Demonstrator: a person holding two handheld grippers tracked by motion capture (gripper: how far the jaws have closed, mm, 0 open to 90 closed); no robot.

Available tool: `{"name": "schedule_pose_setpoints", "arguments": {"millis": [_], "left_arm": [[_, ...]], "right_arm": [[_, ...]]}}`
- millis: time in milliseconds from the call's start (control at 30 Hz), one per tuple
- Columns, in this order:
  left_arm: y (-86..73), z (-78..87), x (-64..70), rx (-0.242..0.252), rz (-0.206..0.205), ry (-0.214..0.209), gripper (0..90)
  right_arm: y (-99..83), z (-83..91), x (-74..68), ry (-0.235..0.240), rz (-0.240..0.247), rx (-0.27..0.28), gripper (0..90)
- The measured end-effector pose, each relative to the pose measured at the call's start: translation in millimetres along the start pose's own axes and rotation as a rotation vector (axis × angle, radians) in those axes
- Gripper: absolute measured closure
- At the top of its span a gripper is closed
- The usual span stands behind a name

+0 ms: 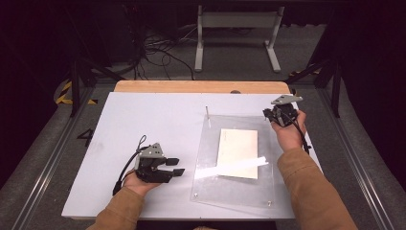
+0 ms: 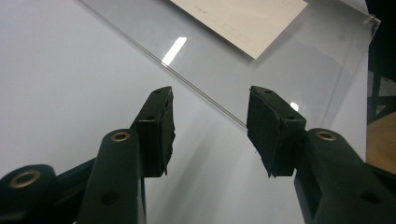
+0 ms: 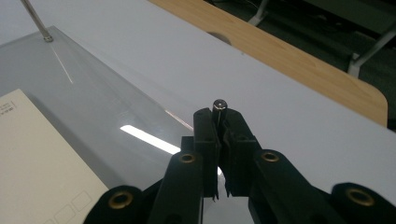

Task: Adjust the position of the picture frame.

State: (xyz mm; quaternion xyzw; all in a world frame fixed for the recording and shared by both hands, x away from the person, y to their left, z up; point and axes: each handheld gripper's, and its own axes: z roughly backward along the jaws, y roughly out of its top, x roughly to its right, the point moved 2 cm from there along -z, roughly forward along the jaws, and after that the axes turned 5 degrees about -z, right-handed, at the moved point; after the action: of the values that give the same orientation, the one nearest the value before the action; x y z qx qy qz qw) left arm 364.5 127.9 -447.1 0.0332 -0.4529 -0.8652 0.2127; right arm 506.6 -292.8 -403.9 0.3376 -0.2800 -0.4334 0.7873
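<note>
While the left hand-held gripper (image 1: 174,166) rests near the front edge of the surface (image 1: 143,115) with its jaws spread and nothing between them, just beside the clear acrylic sheet (image 1: 239,189), a cream card (image 1: 238,152) lies under that sheet. Farther back, at the sheet's far right corner, the right hand-held gripper (image 3: 219,122) is pressed together on an upright metal pin (image 3: 219,104). Another pin (image 1: 207,113) stands at the far left corner.

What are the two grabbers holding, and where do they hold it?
The right hand-held gripper pinches a thin metal pin just below its top, at the far right corner of the clear plate. The left hand-held gripper is open and holds nothing.
</note>
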Motion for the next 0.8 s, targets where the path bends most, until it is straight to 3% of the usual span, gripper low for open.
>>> {"name": "schedule_pose_setpoints", "arguments": {"millis": [167,300,567,800], "left_arm": [[-0.2,-0.4,-0.3,-0.006,-0.005,-0.001,51.7],[-0.9,1.5,-0.9,0.003,0.001,0.001,51.8],[-2.0,2.3,-3.0,0.007,0.014,0.007,51.8],[-1.6,-2.2,-1.0,-0.013,0.006,-0.002,51.8]], "right_arm": [[22.2,-10.7,-20.3,0.021,0.048,0.017,85.0],[29.2,-19.9,-30.8,0.039,0.049,0.031,85.0],[8.2,-32.2,-31.8,0.078,-0.021,-0.004,85.0],[-6.2,-34.8,-33.3,0.113,-0.049,-0.007,84.8]]}}
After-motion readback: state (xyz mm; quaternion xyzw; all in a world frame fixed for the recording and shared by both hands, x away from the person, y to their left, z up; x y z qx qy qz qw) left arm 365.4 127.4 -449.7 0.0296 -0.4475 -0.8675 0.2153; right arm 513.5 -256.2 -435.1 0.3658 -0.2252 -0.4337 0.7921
